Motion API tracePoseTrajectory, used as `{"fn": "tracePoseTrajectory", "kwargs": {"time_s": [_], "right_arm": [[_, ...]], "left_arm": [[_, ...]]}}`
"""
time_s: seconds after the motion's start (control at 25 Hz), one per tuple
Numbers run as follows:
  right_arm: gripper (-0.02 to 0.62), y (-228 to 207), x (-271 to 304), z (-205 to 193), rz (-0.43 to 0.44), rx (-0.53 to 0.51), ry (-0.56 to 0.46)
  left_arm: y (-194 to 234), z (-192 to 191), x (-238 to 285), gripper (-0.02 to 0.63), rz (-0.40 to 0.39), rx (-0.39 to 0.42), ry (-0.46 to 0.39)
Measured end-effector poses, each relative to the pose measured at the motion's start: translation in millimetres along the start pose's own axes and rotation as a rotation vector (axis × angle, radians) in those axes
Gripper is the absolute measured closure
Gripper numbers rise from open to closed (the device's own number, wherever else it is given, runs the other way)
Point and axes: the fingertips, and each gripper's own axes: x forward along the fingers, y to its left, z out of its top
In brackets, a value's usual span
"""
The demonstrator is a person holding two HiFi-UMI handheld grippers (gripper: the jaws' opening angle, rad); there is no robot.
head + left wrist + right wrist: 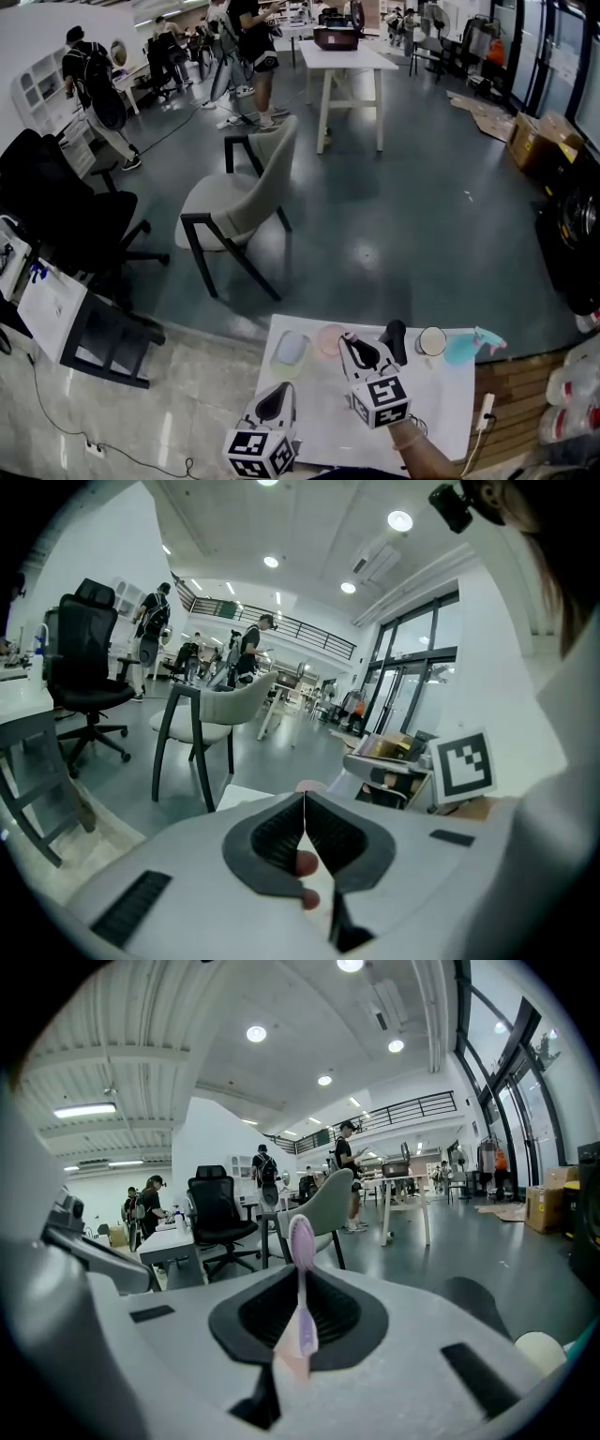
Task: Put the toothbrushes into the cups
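The toothbrush with a lilac head and pale pink handle (300,1283) is clamped in the right tongs (367,356). Its long axis runs along the jaws, with the bristle head pointing out ahead and the handle end back toward the hand. The right gripper view looks level across the room, so the brush seems to lie close to horizontal, above the white surface (309,431).

The round pink cup (328,339) sits just ahead and left of the right tongs. The pale lilac-green cup (291,349) is farther left, the small white cup (432,341) is close on their right, and the teal cup (459,350) is beyond that. All four mouths face up, so my guess is the coming move needs the brush tipped toward vertical over whichever cup is chosen. Pink and white are about equally near.

The left tongs (305,803) have their jaws pressed together on nothing. They hang nearer the person, behind and left of the right tongs, with pink showing through their gap.

I can read no brand or label. The only print is the black-and-white square markers on the tongs' cubes.
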Motion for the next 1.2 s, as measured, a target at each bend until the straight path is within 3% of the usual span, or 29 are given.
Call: {"fn": "tracePoseTrajectory", "kwargs": {"time_s": [1.2], "right_arm": [[0.566, -1.9, 40.6, -36.7, 0.024, 0.012, 0.121]], "left_arm": [[16.1, -5.3, 18.6, 0.601, 0.009, -0.056, 0.054]]}}
